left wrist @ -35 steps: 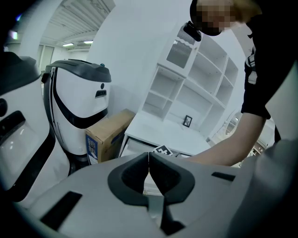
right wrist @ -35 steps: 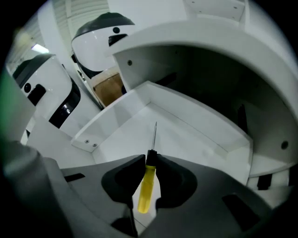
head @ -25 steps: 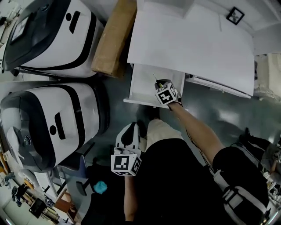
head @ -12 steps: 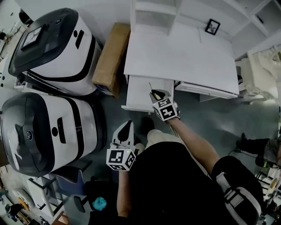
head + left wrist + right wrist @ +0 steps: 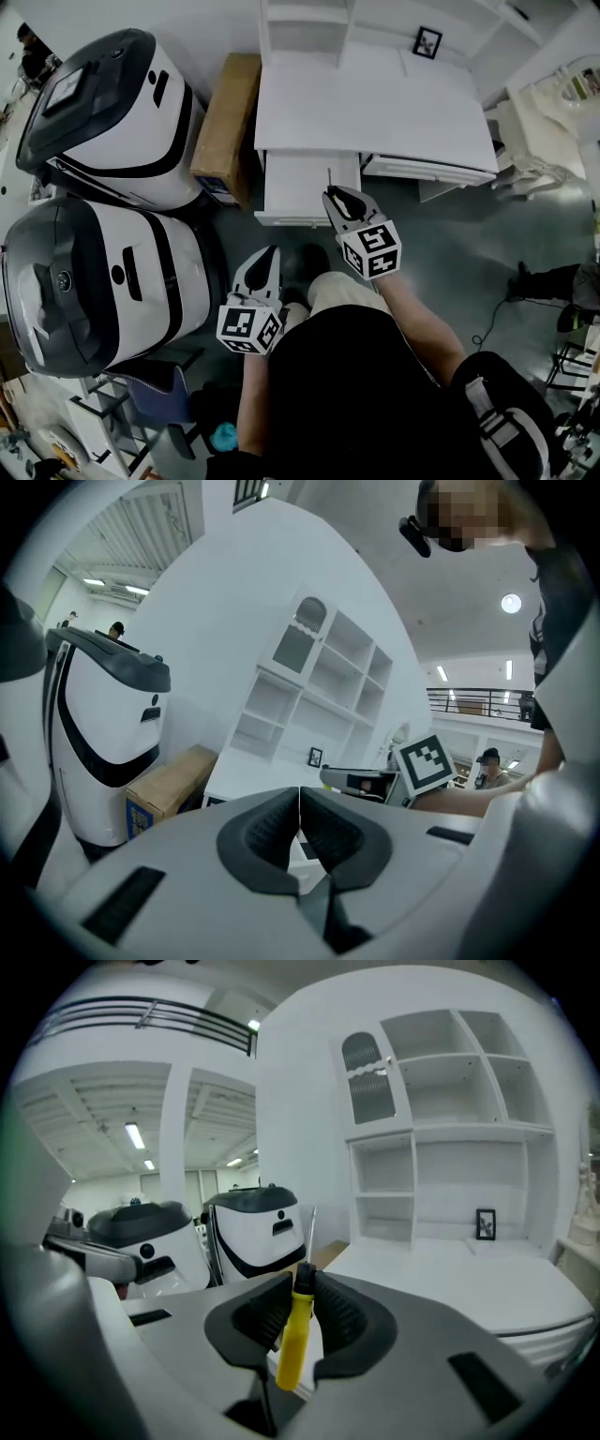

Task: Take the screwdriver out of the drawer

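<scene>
We read the screwdriver (image 5: 294, 1327) as already out of the drawer (image 5: 292, 217). It sits in the right gripper (image 5: 302, 1290), pinched by the yellow handle just below the black collar. The thin metal shaft sticks up and forward past the jaw tips. The jaws are partly closed, only as far as the handle lets them, and the pads press on it from both sides. The lower end of the handle hangs free under the pads, so we judge the grip a bit high but firm enough for carrying.

In the head view the right gripper sits over the front right corner of the open drawer, with the shaft tip showing against the drawer's white inside. The right gripper view looks out across the top of the white desk (image 5: 375, 103). That suggests the tool is lifted clear, not resting on anything.

The left gripper (image 5: 265, 258) is low and close to the person's body, short of the drawer front and well apart from the screwdriver. Its jaws are pressed together with nothing between them. We think it is just parked out of the way, or ready to push the drawer shut.

The drawer is pulled out and looks empty where we can see it. The cardboard box (image 5: 225, 127) and the two white-and-black machines (image 5: 103, 122) to the left are not involved.
</scene>
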`<state>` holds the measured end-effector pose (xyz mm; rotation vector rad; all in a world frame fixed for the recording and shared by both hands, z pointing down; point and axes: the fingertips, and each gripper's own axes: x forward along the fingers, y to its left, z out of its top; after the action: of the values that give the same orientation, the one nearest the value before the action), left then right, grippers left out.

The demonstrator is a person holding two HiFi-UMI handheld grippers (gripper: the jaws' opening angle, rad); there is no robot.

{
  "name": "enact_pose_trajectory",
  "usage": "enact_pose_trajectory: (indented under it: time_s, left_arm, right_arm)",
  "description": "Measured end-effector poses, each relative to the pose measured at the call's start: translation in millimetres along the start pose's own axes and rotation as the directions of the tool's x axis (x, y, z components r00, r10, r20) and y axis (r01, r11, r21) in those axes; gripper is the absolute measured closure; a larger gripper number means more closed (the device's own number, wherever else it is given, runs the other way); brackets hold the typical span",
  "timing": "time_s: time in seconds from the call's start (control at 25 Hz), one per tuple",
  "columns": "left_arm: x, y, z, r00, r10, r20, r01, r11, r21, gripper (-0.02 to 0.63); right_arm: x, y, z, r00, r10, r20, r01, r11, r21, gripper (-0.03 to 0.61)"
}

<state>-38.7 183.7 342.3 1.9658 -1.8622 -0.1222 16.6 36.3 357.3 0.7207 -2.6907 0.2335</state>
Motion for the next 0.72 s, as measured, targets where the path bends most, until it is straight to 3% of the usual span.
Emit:
enact_pose_trajectory:
  time_s: [0.32,0.48,0.72]
  left_arm:
    - [-22,-20,13,0.998,-0.062,-0.003,0.062,0.996,0.071,0.591]
    - [-33,-24,19,0.997,-0.081,0.009,0.080,0.993,0.083,0.592]
    - [-42,-31,21,0.996,-0.085,0.024,0.082,0.993,0.089,0.591]
  right_arm:
    - [-77,26,29,0.986,-0.010,0.164,-0.002,0.997,0.071,0.491]
    - [-107,41,36,0.972,0.026,0.235,-0.046,0.996,0.082,0.491]
    - [-131,61,36,0.961,0.086,0.264,-0.103,0.993,0.051,0.491]
